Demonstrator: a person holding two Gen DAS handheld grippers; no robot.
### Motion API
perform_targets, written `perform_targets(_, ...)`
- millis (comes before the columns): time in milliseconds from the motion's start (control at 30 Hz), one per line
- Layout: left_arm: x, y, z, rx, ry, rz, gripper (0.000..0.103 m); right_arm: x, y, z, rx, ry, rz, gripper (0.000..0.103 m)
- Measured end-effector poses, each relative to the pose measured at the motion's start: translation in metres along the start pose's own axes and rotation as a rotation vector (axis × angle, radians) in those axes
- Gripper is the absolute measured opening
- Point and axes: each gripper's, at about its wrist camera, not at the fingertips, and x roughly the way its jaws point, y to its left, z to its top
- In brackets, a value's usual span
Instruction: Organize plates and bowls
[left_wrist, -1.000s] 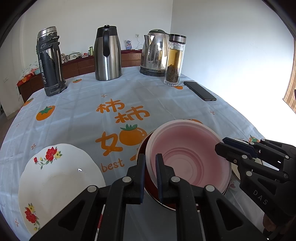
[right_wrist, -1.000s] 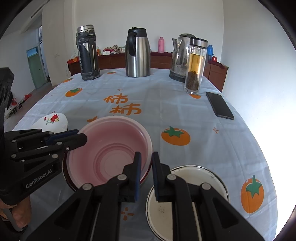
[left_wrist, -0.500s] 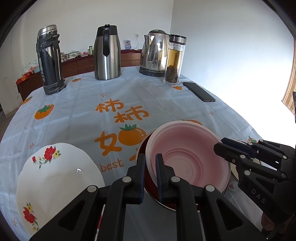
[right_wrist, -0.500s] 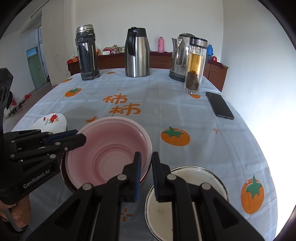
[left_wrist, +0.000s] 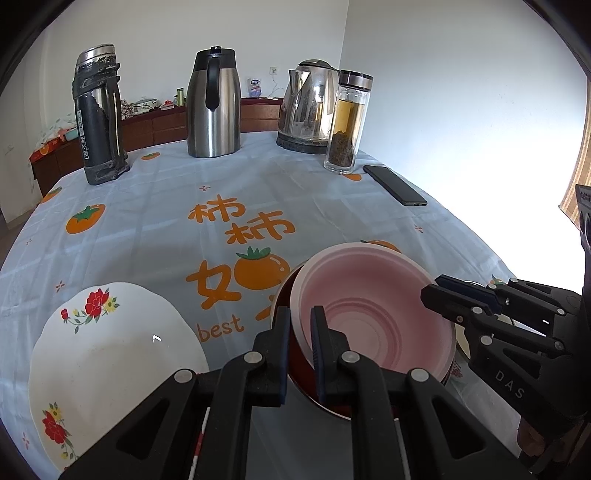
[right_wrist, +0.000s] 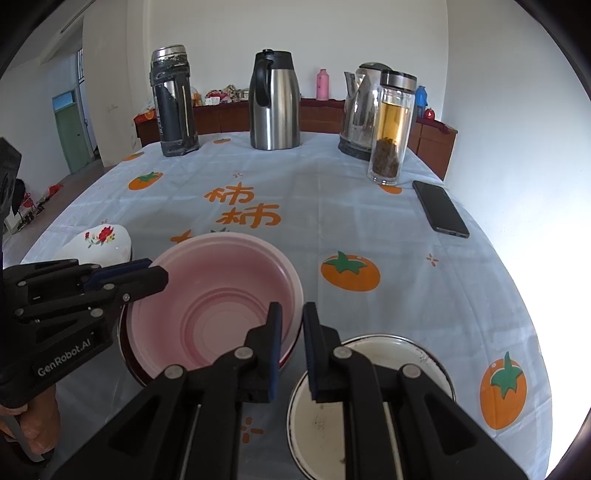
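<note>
Open tablecloth (right_wrist: 332, 206) mid-table — flasks (right_wrist: 274, 101), tea bottle (right_wrist: 391, 129), phone (right_wrist: 439, 208) crowd the far side.

you see a matt pink plastic bowl (left_wrist: 373, 314), a glossy white ceramic plate (left_wrist: 110, 354), a brushed steel jug (left_wrist: 213, 107) and a smooth printed tablecloth (left_wrist: 166, 221).

The tablecloth (left_wrist: 155, 206) carries orange characters "柿柿" at its centre, "如" below them and "best" toward six o'clock; the right gripper (left_wrist: 430, 295) body reads "DAS", the left gripper (right_wrist: 159, 275) body "GenRobot.AI"
</note>
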Motion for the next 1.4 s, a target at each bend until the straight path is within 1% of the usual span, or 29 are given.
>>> perform_targets(100,-0.003,0.002,0.001,-0.014,0.001,-0.019,0.012,0.003,-0.008,0.005,0.044,0.022,0.045,0.013)
perform_targets(200,-0.004,0.002,0.001,-0.013,0.006,-0.024,0.012,0.003,-0.020,0.008,0.103,0.053,0.122,0.013)
perform_targets(233,-0.003,0.002,0.000,-0.015,0.011,-0.028,0.012,0.003,-0.020,0.008,0.107,0.057,0.129,0.013)
perform_targets(367,-0.002,0.000,0.000,-0.006,0.007,-0.019,0.012,0.004,-0.013,0.008,0.080,0.053,0.103,0.013)
perform_targets(500,-0.001,-0.002,-0.002,0.012,-0.004,0.000,0.012,0.002,-0.003,0.004,0.028,0.029,0.050,0.013)
perform_targets(667,-0.002,-0.004,-0.003,0.029,-0.013,0.014,0.012,0.001,-0.002,0.002,0.013,0.014,0.034,0.014)
perform_targets(700,-0.002,-0.004,-0.003,0.031,-0.014,0.016,0.015,0.000,-0.001,0.001,0.008,0.012,0.030,0.014)
perform_targets(833,-0.002,-0.004,-0.004,0.039,-0.020,0.020,0.016,-0.001,0.004,-0.002,-0.026,-0.004,0.000,0.014)
perform_targets(1167,-0.002,-0.003,-0.004,0.040,-0.021,0.015,0.016,-0.002,0.003,-0.004,-0.023,-0.007,0.002,0.015)
perform_targets(1300,-0.002,-0.003,-0.004,0.041,-0.021,0.015,0.016,-0.002,0.004,-0.004,-0.026,-0.005,0.001,0.017)
perform_targets(1400,-0.001,-0.003,-0.004,0.043,-0.019,0.005,0.019,0.000,0.005,-0.007,-0.029,-0.001,0.006,0.021)
